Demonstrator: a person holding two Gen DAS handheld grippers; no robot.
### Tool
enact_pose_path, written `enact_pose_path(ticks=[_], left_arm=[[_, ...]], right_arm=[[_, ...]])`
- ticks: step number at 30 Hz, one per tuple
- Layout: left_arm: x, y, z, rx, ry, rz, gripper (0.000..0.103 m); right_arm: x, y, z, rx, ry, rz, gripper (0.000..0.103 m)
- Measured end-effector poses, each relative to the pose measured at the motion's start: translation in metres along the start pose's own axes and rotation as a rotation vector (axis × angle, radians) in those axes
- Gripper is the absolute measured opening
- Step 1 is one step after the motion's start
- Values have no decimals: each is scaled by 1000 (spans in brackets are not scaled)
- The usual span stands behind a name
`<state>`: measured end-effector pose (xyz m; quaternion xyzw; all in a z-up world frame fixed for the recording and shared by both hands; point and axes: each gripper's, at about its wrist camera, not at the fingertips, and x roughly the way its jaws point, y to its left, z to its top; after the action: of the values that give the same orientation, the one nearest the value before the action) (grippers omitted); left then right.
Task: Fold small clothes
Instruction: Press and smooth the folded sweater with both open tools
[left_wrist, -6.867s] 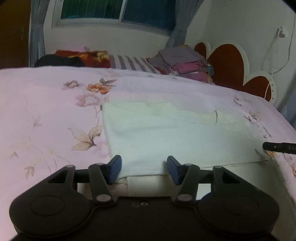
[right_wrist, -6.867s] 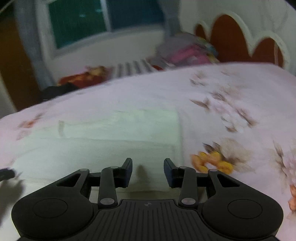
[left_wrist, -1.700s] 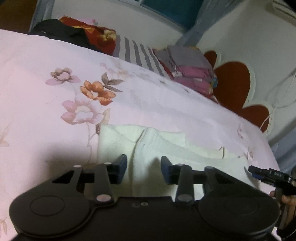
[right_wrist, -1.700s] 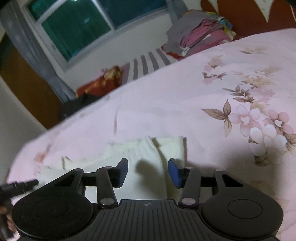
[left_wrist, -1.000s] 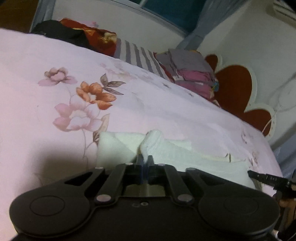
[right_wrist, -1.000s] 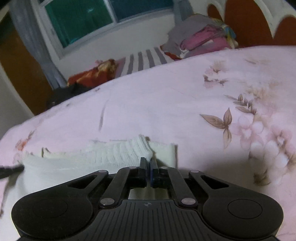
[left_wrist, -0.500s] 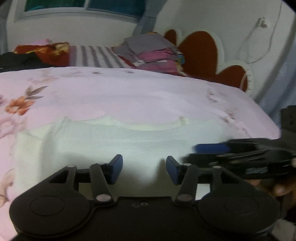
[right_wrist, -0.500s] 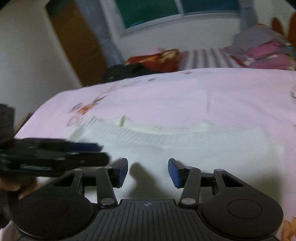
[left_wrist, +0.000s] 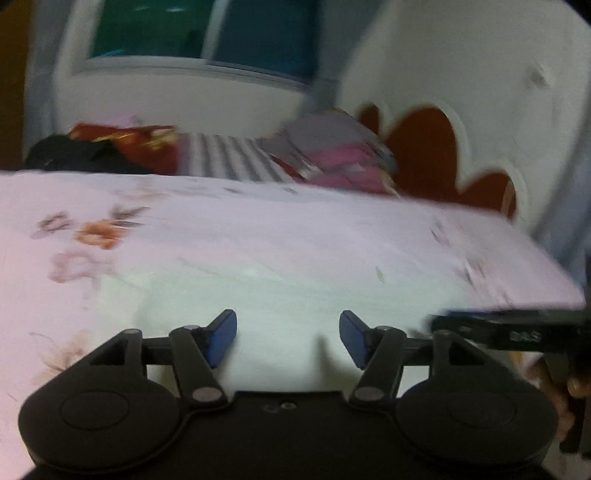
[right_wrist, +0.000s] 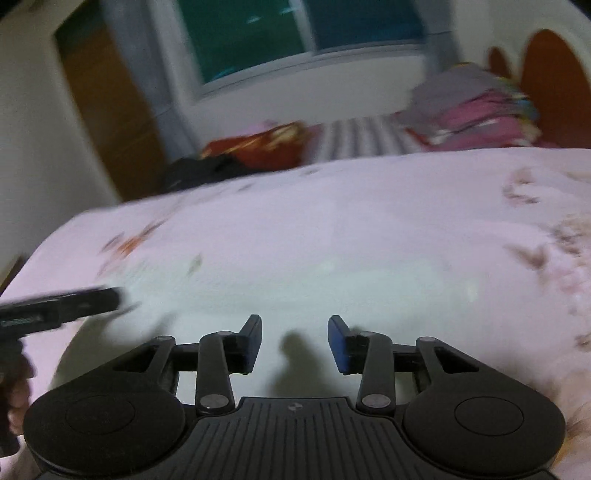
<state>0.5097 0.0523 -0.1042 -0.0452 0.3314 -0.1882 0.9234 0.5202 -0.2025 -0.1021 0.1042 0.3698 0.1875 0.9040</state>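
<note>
Cream cloth (left_wrist: 288, 295) is lying flat on the pink floral bedspread (left_wrist: 258, 236) across the lower middle of the left wrist view, just beyond the left gripper (left_wrist: 288, 332). Its jaws are widening with nothing between them, the blue pads hovering clear of the fabric. The right gripper's fingers are poking in at the lower right edge. I'd say one fold is laid and both tools are letting go; the next move calls for finding a fresh edge to pinch.

In the right wrist view, the cloth (right_wrist: 332, 295) is spreading from centre to lower left, ahead of the right gripper (right_wrist: 295, 341). Those jaws are narrowing, still apart and empty.
</note>
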Motion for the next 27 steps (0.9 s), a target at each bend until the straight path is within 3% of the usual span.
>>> enact_pose_path(ticks=[2,4,5,7,9,11,13,16,19,22,24,27], left_arm=[[10,-11,-13,47,45,-15,60],[20,-10,-23,43,99,-23,61],[19,-7,-26,46,90,-33,61],[14,-4,-26,55,92,-14,61],[2,-6,-21,51,78,-4,65],[-7,-14,-24,52,48,-39,71],[-2,-24,-29,60,66,-45,72],[8,-23,-43,38,85,8,71],[-10,-18,-40,17,77,38,69],[-26,-6,-45,9,81,88,70],[-27,10,-55,-24,109,124,68],[-50,17,-58,-74,83,150,67]], right_arm=[[2,12,-11,-39,18,29,40],[5,18,-21,-79,29,59,50],[6,19,-24,-102,38,49,50],[6,13,-31,-132,22,-64,50],[-5,9,-30,-94,7,-102,50],[-19,17,-32,-99,-20,-50,50],[-22,35,-40,-154,6,9,50],[-1,49,-53,-189,90,-39,50],[-4,51,-55,-211,91,-85,50],[-20,43,-51,-159,69,-77,50],[-19,34,-60,-157,128,-142,50],[-33,28,-63,-89,113,-164,50]])
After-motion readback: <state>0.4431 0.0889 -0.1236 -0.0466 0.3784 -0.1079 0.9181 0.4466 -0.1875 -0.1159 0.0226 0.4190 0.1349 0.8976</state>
